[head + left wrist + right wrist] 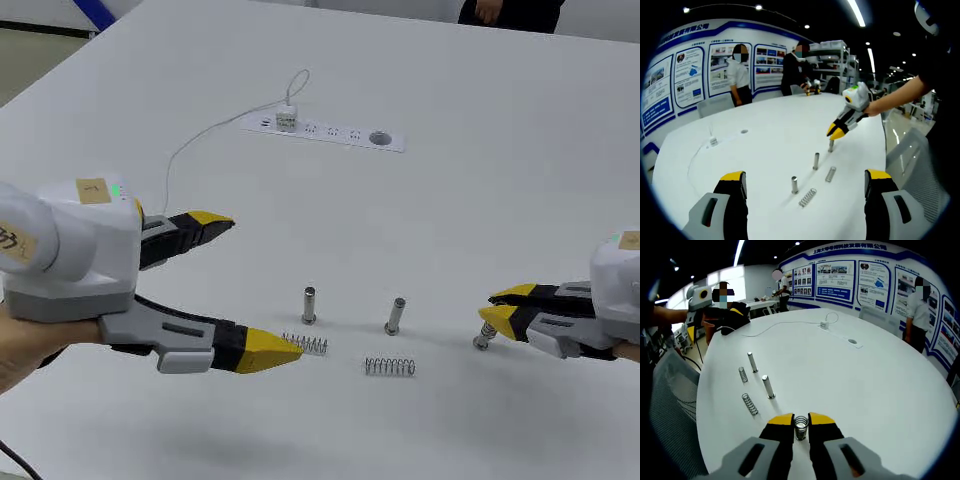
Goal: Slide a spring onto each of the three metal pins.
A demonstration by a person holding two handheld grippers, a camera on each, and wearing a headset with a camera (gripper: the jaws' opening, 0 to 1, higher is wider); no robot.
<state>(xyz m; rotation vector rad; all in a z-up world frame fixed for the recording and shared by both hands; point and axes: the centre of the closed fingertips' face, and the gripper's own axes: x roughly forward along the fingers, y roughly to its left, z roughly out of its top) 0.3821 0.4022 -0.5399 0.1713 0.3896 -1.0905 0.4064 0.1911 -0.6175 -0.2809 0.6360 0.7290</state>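
– On the white table [480, 200], how are the pins set?
– Three metal pins are stood upright in a row, long axes vertical: left pin [309, 305], middle pin [395, 315], right pin [482, 342]. A fitted spring [800, 426] is carried on the right pin, its axis vertical too.
– And the other springs?
– Two are laid flat, lengthwise roughly along the row. The first loose spring [305, 344] is just in front of the left pin, and the second loose spring [389, 367] is in front of the middle pin.
– How are the grippers held?
– The right gripper [800, 419] is closed on the fitted spring, with a yellow tip against either side. The left gripper [240, 286] is spread wide with nothing between its jaws. Its lower tip is seen just beside the first loose spring.
– What is added by each view?
– From the right gripper view the fitted spring is seen end-on, as a ring of coils. From the head view it is seen side-on, wrapped round the shaft, and a power strip [325, 131] with a plugged-in cable [215, 130] is seen farther back. From the left gripper view the right gripper is seen across the table at the far end of the row, with people [737, 75] standing by a poster wall [680, 75].
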